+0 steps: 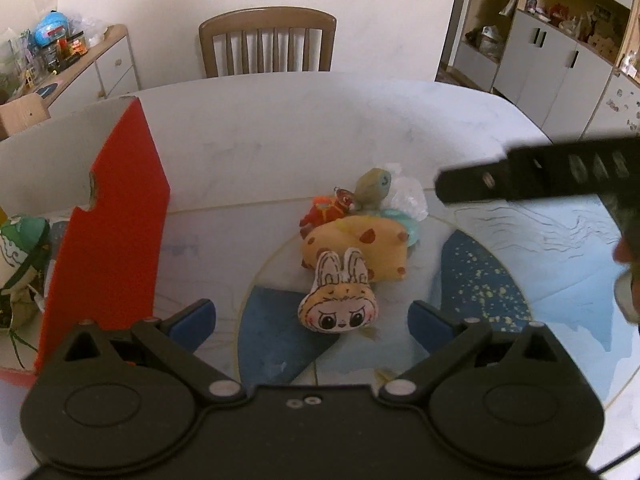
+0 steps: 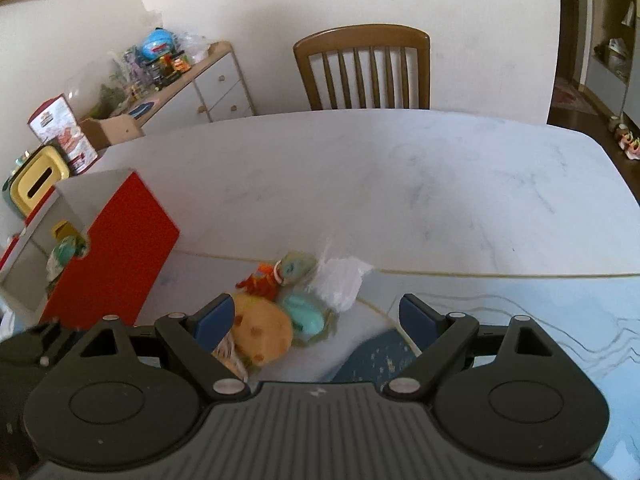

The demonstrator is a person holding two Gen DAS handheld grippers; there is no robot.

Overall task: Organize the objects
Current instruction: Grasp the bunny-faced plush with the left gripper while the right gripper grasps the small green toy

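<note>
1. Just ahead of the left gripper, in the left wrist view, a bunny-face plush lies flat on the table, between the two blue pads, which stand wide apart and hold nothing.
2. Beyond the bunny, touching it, sits a spotted orange cushion; farther on come a red toy, an olive-headed plush, a teal piece and a clear plastic bag, all heaped together.
3. To the left of this gripper stands a red box, open at the top, with a green-capped toy inside.
4. At upper right, the right gripper shows as a dark blurred bar above the table; a chair stands at the far edge.
5. Ahead of the right gripper, in the right wrist view, its pads are also spread wide and empty.
6. The same heap lies ahead and to the left: the cushion is near the left pad, the teal piece beside it, the red toy and bag farther on.
7. Farther left is the box, toys showing inside; the chair is straight ahead, past the table.
</note>
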